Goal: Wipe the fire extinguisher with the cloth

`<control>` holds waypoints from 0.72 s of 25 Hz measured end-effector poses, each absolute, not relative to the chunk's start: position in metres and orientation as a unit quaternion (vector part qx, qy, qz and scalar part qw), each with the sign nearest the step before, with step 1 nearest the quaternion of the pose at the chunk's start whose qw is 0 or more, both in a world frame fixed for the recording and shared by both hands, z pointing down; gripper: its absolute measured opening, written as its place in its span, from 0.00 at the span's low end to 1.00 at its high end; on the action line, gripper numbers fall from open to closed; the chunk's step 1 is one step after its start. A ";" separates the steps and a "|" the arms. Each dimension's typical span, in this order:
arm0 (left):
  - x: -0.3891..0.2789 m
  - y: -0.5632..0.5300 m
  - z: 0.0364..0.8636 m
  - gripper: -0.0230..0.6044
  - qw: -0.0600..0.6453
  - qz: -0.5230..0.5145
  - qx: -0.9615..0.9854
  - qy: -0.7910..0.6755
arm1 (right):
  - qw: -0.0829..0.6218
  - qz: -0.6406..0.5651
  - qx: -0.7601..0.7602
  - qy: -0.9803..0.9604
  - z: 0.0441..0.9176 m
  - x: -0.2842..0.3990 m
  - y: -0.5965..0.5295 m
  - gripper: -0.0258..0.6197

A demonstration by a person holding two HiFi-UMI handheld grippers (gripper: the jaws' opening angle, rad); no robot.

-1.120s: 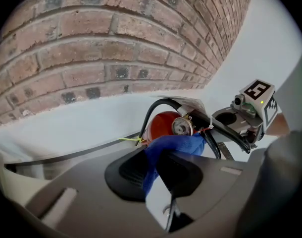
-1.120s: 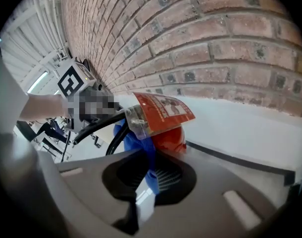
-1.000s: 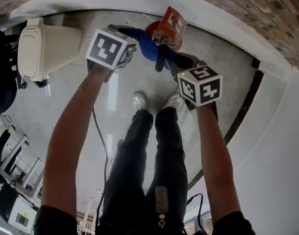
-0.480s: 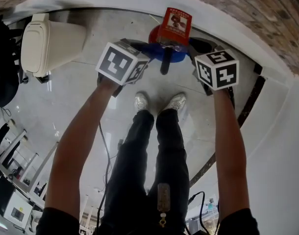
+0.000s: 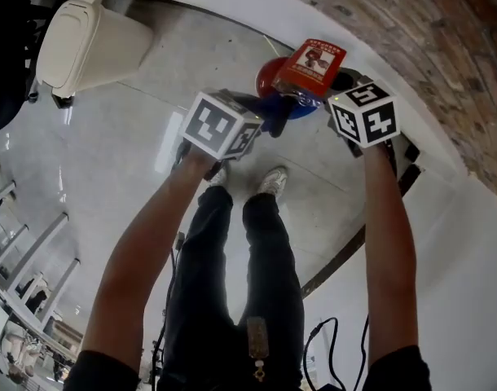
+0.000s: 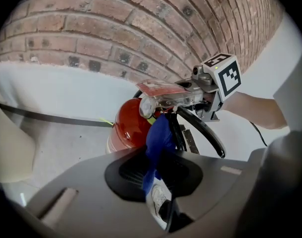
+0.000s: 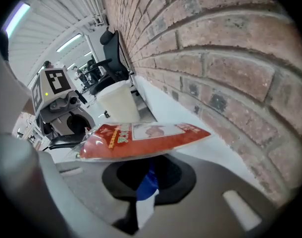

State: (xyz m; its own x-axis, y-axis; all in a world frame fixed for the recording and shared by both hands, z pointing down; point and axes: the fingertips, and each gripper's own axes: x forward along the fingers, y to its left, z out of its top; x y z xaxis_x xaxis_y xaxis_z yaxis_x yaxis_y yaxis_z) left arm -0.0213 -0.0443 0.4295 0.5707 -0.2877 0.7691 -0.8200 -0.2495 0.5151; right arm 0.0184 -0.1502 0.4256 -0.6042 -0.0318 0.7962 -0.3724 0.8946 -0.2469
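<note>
**Both hand-held grippers clenched on one blue cloth at the extinguisher's head**

The left hand-held gripper (image 5: 257, 108) has its jaws pinched on one end of the blue cloth (image 6: 158, 135). The right hand-held gripper (image 5: 340, 84) is clamped on the other end, which shows between its jaws in the right gripper view. The red fire extinguisher (image 5: 269, 76) stands upright on the floor (image 5: 151, 120), just ahead of the two hand-held grippers and between them, close to the brick wall (image 6: 116, 29). From the left jaws the cloth rises to the extinguisher's valve head and lies against it beside the black hose (image 6: 203, 130). A red tag (image 5: 318, 63) sits flat just above the right jaws. Behind the hand-held grippers are the person's shoes (image 5: 273, 182), and well off to the left gripper's side is a cream container (image 5: 85, 47).
</note>
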 end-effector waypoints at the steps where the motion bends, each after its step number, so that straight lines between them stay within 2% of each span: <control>1: -0.023 -0.045 0.430 0.12 0.486 0.271 0.741 -0.376 | 0.430 0.198 0.110 -0.874 0.426 0.018 -0.150 0.08; 6: -0.039 -0.048 0.430 0.12 0.478 0.280 0.739 -0.384 | 0.423 0.222 0.121 -0.870 0.427 0.024 -0.142 0.08; 13: -0.065 -0.069 0.431 0.12 0.432 0.350 0.744 -0.371 | 0.418 0.292 0.137 -0.849 0.436 0.049 -0.089 0.08; 18: -0.074 -0.088 0.434 0.12 0.381 0.418 0.755 -0.332 | 0.379 0.352 0.174 -0.838 0.437 0.042 -0.057 0.07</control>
State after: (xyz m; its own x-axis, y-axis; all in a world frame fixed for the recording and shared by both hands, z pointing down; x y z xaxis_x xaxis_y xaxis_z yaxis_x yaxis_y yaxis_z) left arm -0.0739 -0.0877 0.4343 0.4298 -0.1830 0.8842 -0.8204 -0.4881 0.2978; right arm 0.0420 -0.0569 0.4371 -0.6516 -0.0248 0.7582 -0.5592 0.6910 -0.4580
